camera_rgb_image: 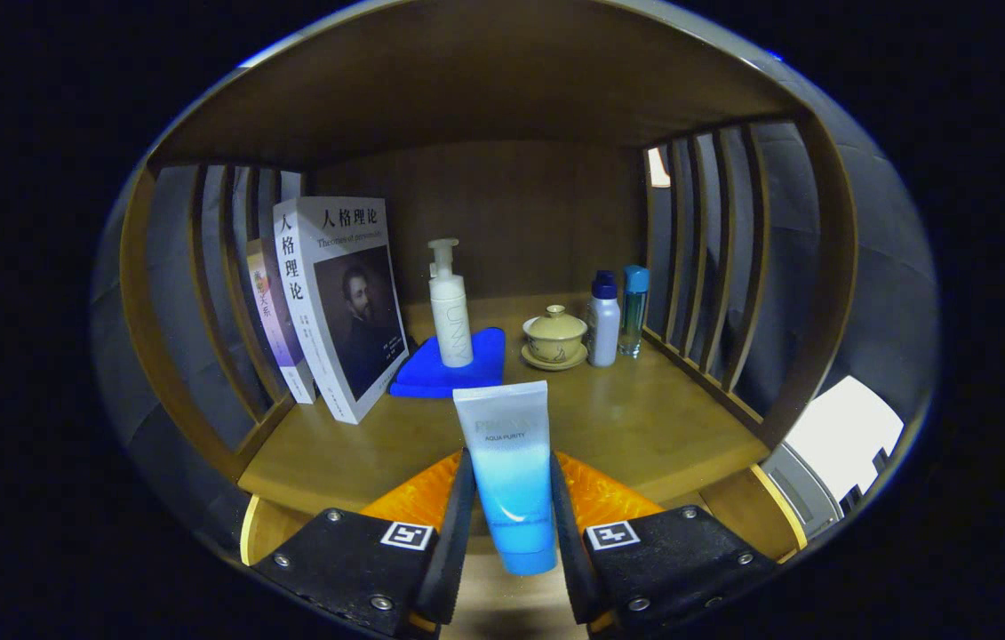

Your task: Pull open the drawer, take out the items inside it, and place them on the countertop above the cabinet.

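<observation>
My gripper (511, 498) is shut on a blue-and-white squeeze tube (509, 462), held upright between both fingers with its crimped end up and its cap end hanging below them. The tube hovers at the front edge of the wooden countertop (626, 427), a shelf with slatted sides and a wooden back. The drawer is hidden from this view.
Beyond the tube, a white pump bottle (450, 307) stands on a folded blue cloth (453, 369). Books (338, 302) lean at the left. A lidded tea cup on a saucer (555, 338) and two small bottles (616, 316) sit at the right, near the slats.
</observation>
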`<state>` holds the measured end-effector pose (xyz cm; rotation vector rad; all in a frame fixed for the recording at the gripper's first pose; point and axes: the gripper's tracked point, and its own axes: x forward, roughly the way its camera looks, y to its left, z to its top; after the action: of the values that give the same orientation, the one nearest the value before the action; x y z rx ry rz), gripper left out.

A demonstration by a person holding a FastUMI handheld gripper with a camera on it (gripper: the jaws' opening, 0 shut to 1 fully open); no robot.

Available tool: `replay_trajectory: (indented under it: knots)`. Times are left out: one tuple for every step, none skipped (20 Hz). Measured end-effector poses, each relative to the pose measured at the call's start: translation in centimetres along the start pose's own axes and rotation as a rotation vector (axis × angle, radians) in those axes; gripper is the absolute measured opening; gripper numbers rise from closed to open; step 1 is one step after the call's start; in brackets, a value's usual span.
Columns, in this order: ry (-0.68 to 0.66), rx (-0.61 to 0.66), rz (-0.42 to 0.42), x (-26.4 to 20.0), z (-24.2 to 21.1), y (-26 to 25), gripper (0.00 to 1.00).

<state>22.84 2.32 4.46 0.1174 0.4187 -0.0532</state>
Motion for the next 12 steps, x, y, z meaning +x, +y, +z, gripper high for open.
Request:
replay_trajectory:
  knots:
    - [0.007,0.003,-0.001,0.6,0.1,-0.1,0.48]
    - [0.007,0.004,-0.002,1.3,0.2,-0.2,0.49]
    - [0.017,0.005,-0.001,1.8,0.2,-0.1,0.48]
    - [0.026,0.004,0.003,2.3,0.0,-0.1,0.48]
    - [0.032,0.006,0.010,2.8,-0.1,0.0,0.48]
    - [0.043,0.007,0.020,3.6,-0.4,0.2,0.49]
    - [0.054,0.005,0.027,4.3,-0.8,0.3,0.48]
    - [0.063,0.001,0.032,4.7,-1.1,0.4,0.49]
    - [0.060,-0.002,0.035,5.1,-1.1,0.4,0.49]
    - [0.058,0.000,0.037,5.6,-1.0,0.4,0.49]
    - [0.057,0.002,0.043,5.9,-0.8,0.5,0.49]
    - [0.066,0.009,0.044,6.1,-1.2,0.3,0.50]
